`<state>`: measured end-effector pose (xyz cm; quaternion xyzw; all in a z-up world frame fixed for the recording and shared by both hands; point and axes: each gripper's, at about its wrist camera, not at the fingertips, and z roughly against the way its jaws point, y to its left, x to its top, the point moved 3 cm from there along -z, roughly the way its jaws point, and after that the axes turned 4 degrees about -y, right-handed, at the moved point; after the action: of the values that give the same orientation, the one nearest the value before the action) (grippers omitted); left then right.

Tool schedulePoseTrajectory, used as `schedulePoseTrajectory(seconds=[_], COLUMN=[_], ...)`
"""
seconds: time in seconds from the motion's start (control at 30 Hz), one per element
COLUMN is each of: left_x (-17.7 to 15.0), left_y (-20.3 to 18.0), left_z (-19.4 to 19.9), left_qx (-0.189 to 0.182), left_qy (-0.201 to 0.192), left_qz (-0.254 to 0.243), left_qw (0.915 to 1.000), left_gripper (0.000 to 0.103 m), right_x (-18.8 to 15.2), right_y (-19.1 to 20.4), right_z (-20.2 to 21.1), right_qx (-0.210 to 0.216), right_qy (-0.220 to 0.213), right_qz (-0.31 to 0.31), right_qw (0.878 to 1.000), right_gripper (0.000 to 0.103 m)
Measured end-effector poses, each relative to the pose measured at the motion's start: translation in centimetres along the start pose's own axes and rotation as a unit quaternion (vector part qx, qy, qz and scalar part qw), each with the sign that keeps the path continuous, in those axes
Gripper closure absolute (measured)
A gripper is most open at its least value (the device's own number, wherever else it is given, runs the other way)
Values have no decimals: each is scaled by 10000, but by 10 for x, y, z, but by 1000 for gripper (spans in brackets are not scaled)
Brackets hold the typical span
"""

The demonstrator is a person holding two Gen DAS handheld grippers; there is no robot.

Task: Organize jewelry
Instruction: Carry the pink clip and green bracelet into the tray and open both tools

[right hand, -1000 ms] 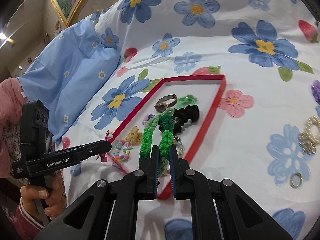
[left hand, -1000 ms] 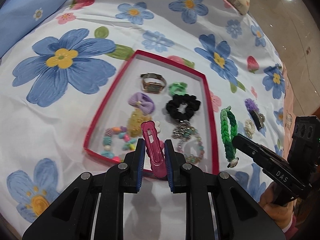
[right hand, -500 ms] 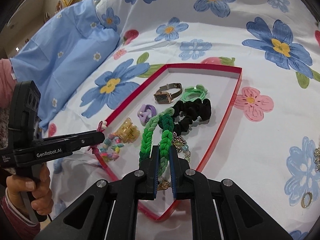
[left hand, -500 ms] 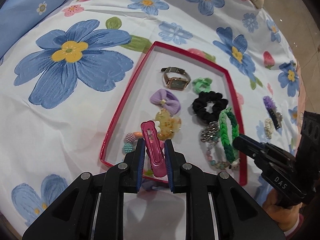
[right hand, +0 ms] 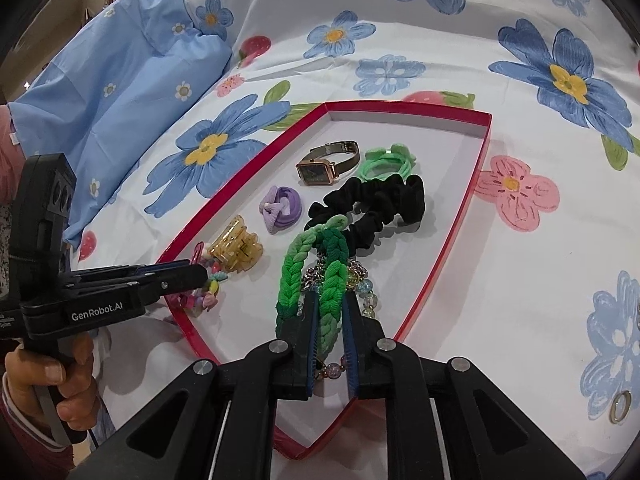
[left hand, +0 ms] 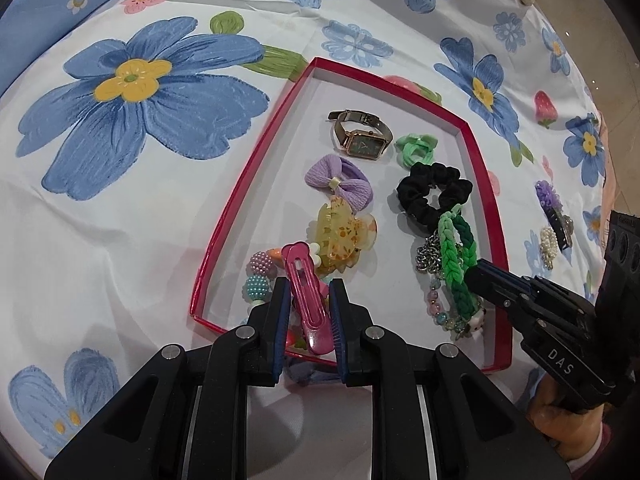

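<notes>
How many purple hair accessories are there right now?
2: a lilac bow inside the red tray, and a purple flower clip on the bedspread right of it. Others may be hidden.

A: What colour is the tray (left hand: 248,184)?

B: Red rim, pale white floor. It lies on a white bedsheet (left hand: 120,240) printed with big blue flowers with yellow centres, small pink flowers, green leaves and red strawberries.

A: And the pieces inside?

B: A black scrunchie (left hand: 432,192), a lilac bow (left hand: 340,184), a mint-green hair tie (left hand: 416,148), a translucent amber claw clip (left hand: 344,236), a watch (left hand: 360,136) with a gold case and dark green face, and pastel beads (left hand: 258,276).

A: The braided band (right hand: 320,276)?

B: Light green shading to dark green.

A: The hair clip (left hand: 308,300)?

B: Glossy hot pink. The gripper pads (left hand: 280,320) beside it are blue on black. The pillow (right hand: 120,92) is light blue with small white flowers.
</notes>
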<state>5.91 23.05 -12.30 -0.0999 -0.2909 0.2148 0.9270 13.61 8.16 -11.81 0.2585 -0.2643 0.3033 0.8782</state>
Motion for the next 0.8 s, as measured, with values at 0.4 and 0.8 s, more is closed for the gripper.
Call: schedulePoseTrajectory(seconds=[0.4,0.8], left_x=[0,0], left_y=[3,4], left_z=[-1,3], left_qx=[33,96], left_qy=[22,-9], left_qz=[69,71], left_qw=[10000,9999], left_gripper=[84,74], right_x=[1,3], right_y=[-1,0], right_z=[2,9], right_qx=[144,152], right_qy=[-38,-151], right_qz=[-139,-167], right_qw=[9998,9996], right_gripper=[82,73])
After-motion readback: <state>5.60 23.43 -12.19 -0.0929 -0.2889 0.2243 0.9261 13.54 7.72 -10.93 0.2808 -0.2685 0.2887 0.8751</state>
